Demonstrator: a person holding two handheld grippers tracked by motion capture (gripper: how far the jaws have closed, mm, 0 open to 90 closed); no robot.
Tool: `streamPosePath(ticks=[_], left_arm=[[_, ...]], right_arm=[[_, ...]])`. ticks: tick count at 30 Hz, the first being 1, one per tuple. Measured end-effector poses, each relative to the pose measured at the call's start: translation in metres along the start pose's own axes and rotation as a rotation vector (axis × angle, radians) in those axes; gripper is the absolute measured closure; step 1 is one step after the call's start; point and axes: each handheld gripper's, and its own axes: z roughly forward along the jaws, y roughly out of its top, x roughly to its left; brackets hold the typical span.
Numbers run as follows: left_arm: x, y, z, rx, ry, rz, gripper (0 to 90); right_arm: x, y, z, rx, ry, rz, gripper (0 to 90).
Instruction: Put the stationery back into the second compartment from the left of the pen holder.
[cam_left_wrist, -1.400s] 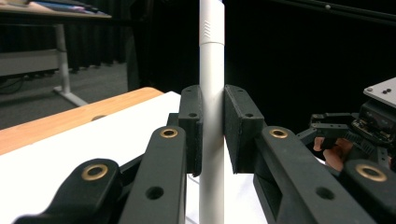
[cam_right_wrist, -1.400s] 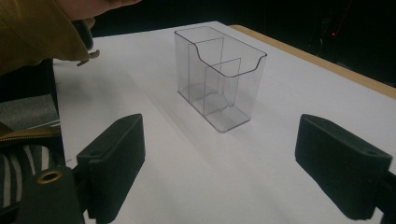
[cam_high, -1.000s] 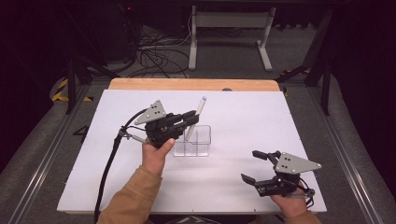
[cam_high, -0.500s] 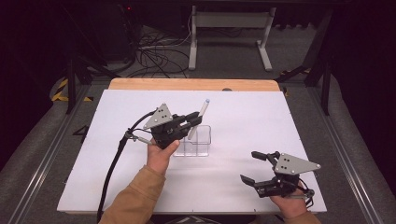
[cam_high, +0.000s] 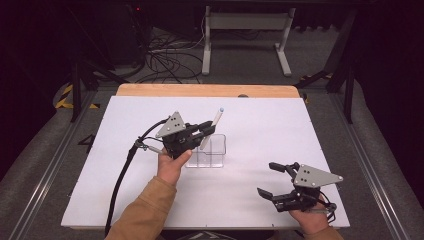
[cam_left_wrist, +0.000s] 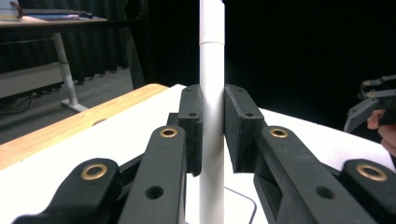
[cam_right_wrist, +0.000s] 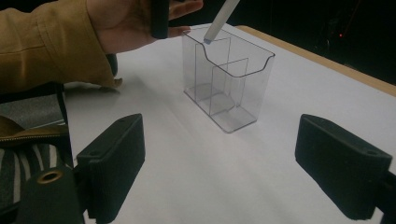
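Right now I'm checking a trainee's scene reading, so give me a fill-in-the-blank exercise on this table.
1. The left gripper is shut on a white ____.
2. The pen's lower tip hangs at the rim of a clear ____ container.
3. The right gripper has its jaws ____ and holds nothing.

Missing words: pen; plastic; open.

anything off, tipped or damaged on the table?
Nothing stands out. The clear holder stands upright and looks empty; the white pen, clamped in the left gripper, slants with its tip at the holder's rim. Right gripper is open, apart.
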Motion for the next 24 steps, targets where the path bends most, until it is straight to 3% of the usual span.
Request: streamPosePath(ticks=[8,24], left_arm=[[0.005,-0.009,0.001,0.012,-0.002,-0.007,78.5],[0.001,-0.017,-0.001,0.069,-0.008,-0.004,78.4]], right_arm=[[0.000,0.000,0.000,0.002,0.003,0.000,16.5],[0.001,0.001,0.000,-0.001,0.010,-0.006,16.5]])
